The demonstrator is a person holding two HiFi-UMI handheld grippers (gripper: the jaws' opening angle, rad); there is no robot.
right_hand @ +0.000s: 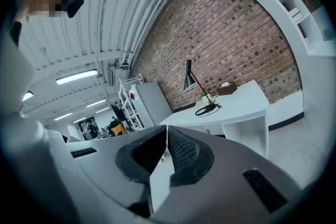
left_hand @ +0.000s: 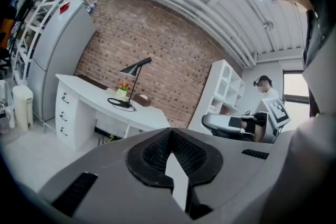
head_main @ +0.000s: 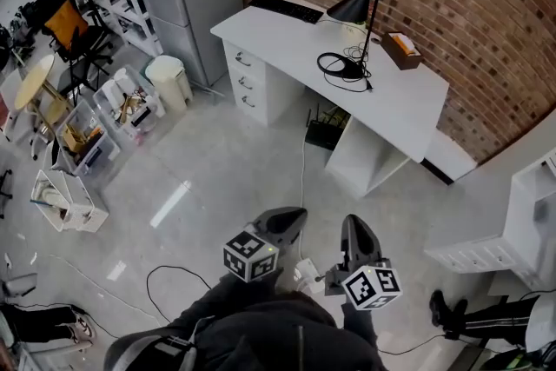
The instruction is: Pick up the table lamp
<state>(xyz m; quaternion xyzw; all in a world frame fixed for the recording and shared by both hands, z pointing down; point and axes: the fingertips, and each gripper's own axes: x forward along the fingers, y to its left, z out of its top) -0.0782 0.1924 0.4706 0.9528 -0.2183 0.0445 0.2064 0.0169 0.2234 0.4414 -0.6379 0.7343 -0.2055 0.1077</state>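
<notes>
left gripper (left_hand: 169,136), right gripper (right_hand: 165,136): jaws pressed together, both empty

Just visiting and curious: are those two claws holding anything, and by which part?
Nothing is held. The left gripper and right gripper are both shut and empty; the table lamp stands on the desk, across the floor.

Wht desk (head_main: 278,37), kbd (head_main: 287,9), tissue box (head_main: 401,49) (brown)
</notes>
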